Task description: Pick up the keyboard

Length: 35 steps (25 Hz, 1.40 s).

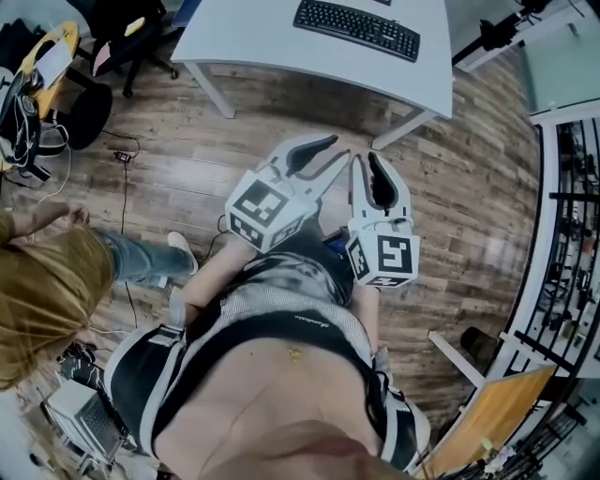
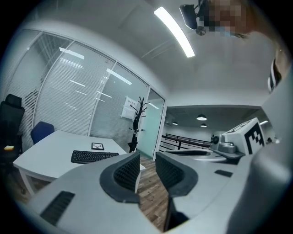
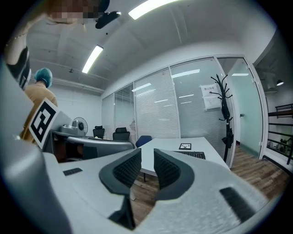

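Observation:
The black keyboard (image 1: 356, 28) lies on a white table (image 1: 272, 37) at the top of the head view, well ahead of both grippers. My left gripper (image 1: 333, 150) and right gripper (image 1: 366, 159) hang side by side over the wooden floor, short of the table's near edge. Both point toward the table. In the left gripper view the keyboard (image 2: 94, 156) sits left of the jaws; my left gripper (image 2: 147, 167) shows a narrow gap with nothing in it. In the right gripper view the keyboard (image 3: 190, 155) is beyond the jaws, to the right. My right gripper (image 3: 147, 167) is also slightly open and holds nothing.
A small framed card (image 2: 97, 146) stands behind the keyboard. Another person in a brown top (image 1: 37, 281) is at the left, with cables (image 1: 122, 155) on the floor. Black office chairs (image 1: 122, 37) stand far left, a table leg (image 1: 408, 127) is just ahead, and shelving (image 1: 572, 234) lines the right.

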### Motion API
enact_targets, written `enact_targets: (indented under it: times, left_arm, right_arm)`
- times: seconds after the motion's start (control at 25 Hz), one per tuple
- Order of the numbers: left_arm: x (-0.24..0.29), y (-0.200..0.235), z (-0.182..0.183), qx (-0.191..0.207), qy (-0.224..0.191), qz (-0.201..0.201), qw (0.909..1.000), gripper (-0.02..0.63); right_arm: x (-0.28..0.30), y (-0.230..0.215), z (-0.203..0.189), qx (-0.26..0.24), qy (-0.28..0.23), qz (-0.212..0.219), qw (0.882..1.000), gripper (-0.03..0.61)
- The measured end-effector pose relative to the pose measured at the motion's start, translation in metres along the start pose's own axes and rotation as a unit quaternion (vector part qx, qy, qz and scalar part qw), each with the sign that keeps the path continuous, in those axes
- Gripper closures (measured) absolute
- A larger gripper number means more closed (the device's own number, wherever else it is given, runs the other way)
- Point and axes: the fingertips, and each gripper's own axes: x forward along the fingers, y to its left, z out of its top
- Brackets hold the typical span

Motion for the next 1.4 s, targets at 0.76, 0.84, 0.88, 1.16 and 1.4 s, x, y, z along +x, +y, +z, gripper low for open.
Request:
enact_targets:
  times: [0.76,0.84,0.88,1.16,1.4]
  left_arm:
    - [0.084,0.087,0.03,-0.017,0.005,0.028,0.9995,0.523]
    - [0.091,0.096,0.038,-0.021,0.001,0.036,0.9991,0.523]
    - [0.094,0.1,0.041,-0.022,0.001,0.039,0.999,0.523]
    - [0.118,0.117,0.052,-0.02,0.001,0.05,0.9985,0.523]
    - [0.151,0.122,0.061,-0.016,-0.008,0.052,0.9985,0.523]
  right_arm:
    - [0.112,-0.054,0.028,0.003,0.006,0.041,0.999,0.488]
    - [0.123,-0.06,0.036,0.001,0.003,0.048,0.999,0.488]
    - [0.128,-0.064,0.039,0.0,0.001,0.05,0.999,0.488]
    - [0.151,-0.086,0.052,-0.002,-0.005,0.056,0.998,0.488]
    - [0.166,-0.117,0.058,-0.008,-0.006,0.06,0.998,0.485]
